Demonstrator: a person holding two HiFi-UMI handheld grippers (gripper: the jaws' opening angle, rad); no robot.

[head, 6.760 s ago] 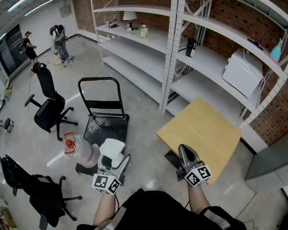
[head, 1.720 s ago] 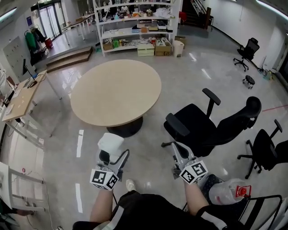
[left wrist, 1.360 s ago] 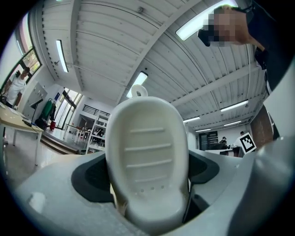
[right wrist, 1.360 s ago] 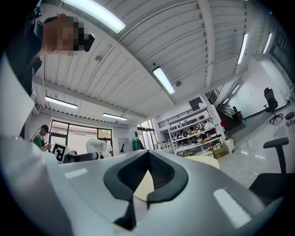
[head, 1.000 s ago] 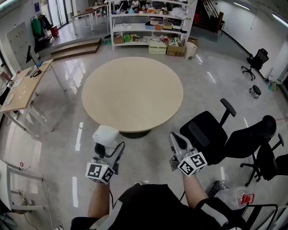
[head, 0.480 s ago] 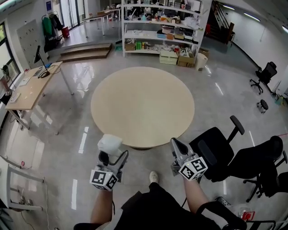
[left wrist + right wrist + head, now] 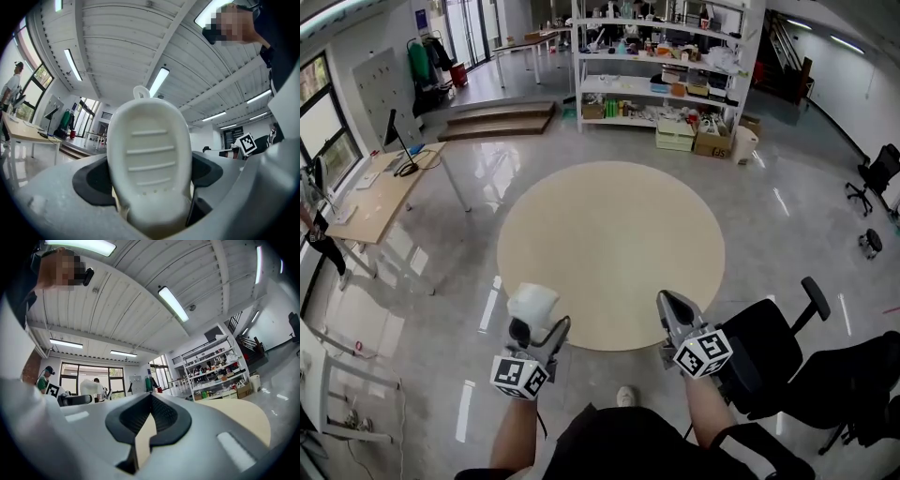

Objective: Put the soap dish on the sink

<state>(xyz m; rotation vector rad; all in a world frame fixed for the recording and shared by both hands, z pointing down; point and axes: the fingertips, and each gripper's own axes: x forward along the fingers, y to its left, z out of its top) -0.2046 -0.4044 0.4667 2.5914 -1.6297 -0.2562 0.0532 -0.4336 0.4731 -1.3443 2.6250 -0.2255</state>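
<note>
The white soap dish (image 7: 532, 306) sticks up out of my left gripper (image 7: 534, 323), which is shut on it. In the left gripper view the soap dish (image 7: 149, 159) fills the middle, upright, slotted face toward the camera, with its base clamped between the jaws. My right gripper (image 7: 669, 305) is shut with nothing in it, level with the left one and a little apart; its jaw tips meet in the right gripper view (image 7: 150, 397). That view also shows the soap dish (image 7: 89, 387) off to the left. No sink shows in any view.
A round beige table (image 7: 609, 242) stands just ahead of both grippers. A black office chair (image 7: 773, 349) is close at the right. Metal shelves (image 7: 670, 56) with goods line the back, and a wooden desk (image 7: 380, 192) stands at the left over glossy grey floor.
The surroundings have swung from empty racks and a cart to the round table, which has come closer and more central. Both grippers keep their pose; the soap dish stays held.
</note>
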